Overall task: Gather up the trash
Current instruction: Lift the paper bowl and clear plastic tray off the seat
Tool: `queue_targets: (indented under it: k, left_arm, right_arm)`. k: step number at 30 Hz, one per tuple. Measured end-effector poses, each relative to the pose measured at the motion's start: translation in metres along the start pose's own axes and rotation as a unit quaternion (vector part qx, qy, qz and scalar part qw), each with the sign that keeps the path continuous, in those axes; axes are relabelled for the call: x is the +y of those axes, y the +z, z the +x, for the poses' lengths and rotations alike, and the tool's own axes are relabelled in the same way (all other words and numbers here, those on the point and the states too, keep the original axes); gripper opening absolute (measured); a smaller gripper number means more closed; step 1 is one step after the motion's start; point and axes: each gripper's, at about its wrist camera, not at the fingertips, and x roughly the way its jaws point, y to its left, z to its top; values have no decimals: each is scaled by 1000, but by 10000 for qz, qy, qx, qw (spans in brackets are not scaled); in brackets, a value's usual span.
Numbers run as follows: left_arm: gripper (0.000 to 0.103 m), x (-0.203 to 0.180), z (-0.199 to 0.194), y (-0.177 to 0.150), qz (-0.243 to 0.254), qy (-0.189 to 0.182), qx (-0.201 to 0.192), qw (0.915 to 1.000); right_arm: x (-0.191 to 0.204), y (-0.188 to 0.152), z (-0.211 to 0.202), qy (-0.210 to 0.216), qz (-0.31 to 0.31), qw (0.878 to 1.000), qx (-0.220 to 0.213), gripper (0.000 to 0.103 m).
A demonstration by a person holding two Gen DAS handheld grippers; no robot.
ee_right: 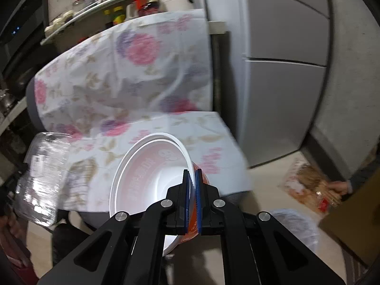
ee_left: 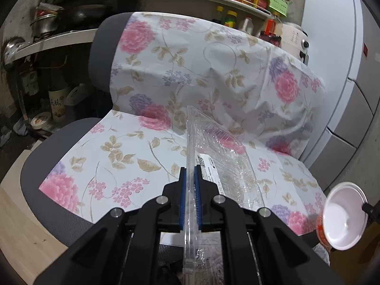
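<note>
Left gripper of mine is clamped on the rim of a clear plastic clamshell tray, held over the chair's floral cloth; right gripper is pinching the wall of a white instant-noodle bowl just off the seat's edge
</note>
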Motion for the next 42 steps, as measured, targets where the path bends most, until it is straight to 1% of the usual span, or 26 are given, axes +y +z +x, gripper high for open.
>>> queue_targets:
  k: [2, 4, 7, 11, 15, 19, 31, 38, 42]
  left_arm:
    - [4, 2, -3, -3, -55, 51, -53, 10000]
    - [4, 3, -6, -4, -132, 79, -70, 9999]
    - [4, 3, -11, -5, -150, 98, -55, 9998]
    - [4, 4, -20, -3, -82, 129, -123, 9998]
    - [4, 12, -27, 0, -111, 175, -233, 9995]
    - [5, 21, -29, 1, -185, 194, -258, 9993]
    - [4, 43, -20, -2, -374, 149, -160, 9991]
    - [4, 44, -20, -2, -393, 155, -180, 9989]
    - [5, 39, -21, -2, -334, 19, -169, 9993]
  right_arm:
    - [-10, -3, -6, -130, -31, 9999, -21, 5]
    - [-17, -6, -10, -160, -46, 9999, -18, 6]
    - [-9, -6, -10, 52, -111, 9999, -28, 6]
    - [21, -5, -7, 479, -227, 9986, -55, 5]
    - [66, -4, -2, 975, -473, 9941, -1, 5]
    - [93, -3, -4, 1127, -686, 9913, -30, 5]
    - [120, -4, 0, 1041, -834, 9911, 29, 5]
    - [117, -2, -2, 960, -757, 9925, -34, 5]
    - [107, -4, -6, 931, -698, 9932, -67, 5]
